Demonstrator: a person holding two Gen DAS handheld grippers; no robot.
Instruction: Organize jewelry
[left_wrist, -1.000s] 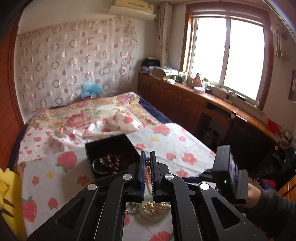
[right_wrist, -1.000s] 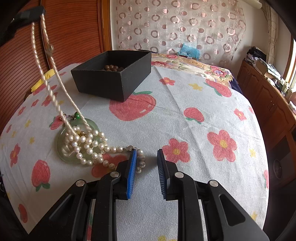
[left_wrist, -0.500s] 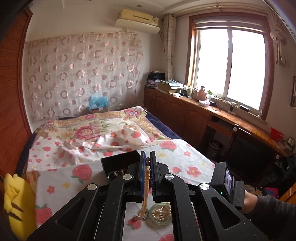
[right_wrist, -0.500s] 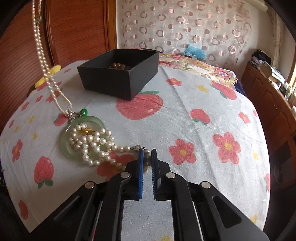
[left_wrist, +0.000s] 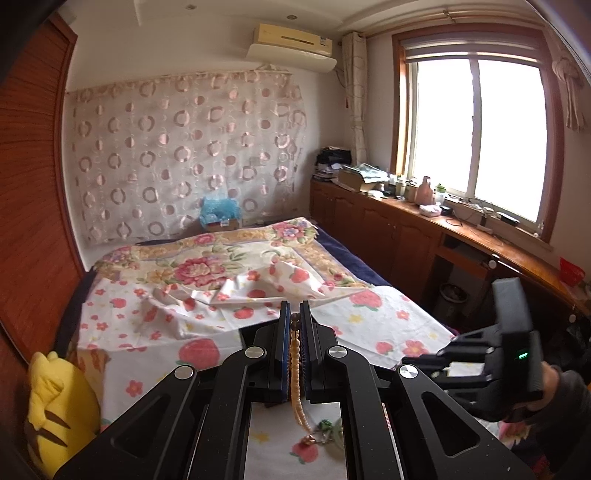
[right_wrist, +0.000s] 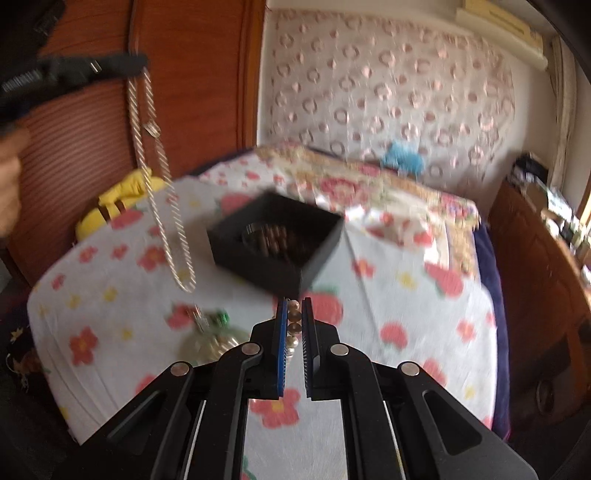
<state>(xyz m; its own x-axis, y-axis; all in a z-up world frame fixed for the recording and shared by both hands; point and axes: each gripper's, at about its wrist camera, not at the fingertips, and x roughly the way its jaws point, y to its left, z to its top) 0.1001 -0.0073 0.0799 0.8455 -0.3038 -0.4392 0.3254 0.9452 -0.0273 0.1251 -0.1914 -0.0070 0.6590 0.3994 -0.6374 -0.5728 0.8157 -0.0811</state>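
My left gripper (left_wrist: 294, 317) is shut on a cream bead cord (left_wrist: 295, 373) that hangs down to a green jade pendant (left_wrist: 334, 439) near the bedsheet. In the right wrist view the same cord (right_wrist: 162, 206) hangs from the raised left gripper (right_wrist: 110, 66) at upper left, its pendant (right_wrist: 210, 339) low over the sheet. My right gripper (right_wrist: 294, 325) is shut on a white pearl string (right_wrist: 293, 317) and is lifted above the bed. The black jewelry box (right_wrist: 277, 243) with brown beads inside stands just beyond it. The right wrist view is blurred.
A yellow plush toy (left_wrist: 55, 410) lies at the bed's left edge by the wooden wall (left_wrist: 29, 184). Wooden cabinets (left_wrist: 388, 229) run along the right under the window. The strawberry-print sheet (right_wrist: 399, 306) covers the bed.
Both grippers have risen. The left one lifted the cord and pendant higher. The right one closed on the pearl string and lifted it off the pendant toward the box.
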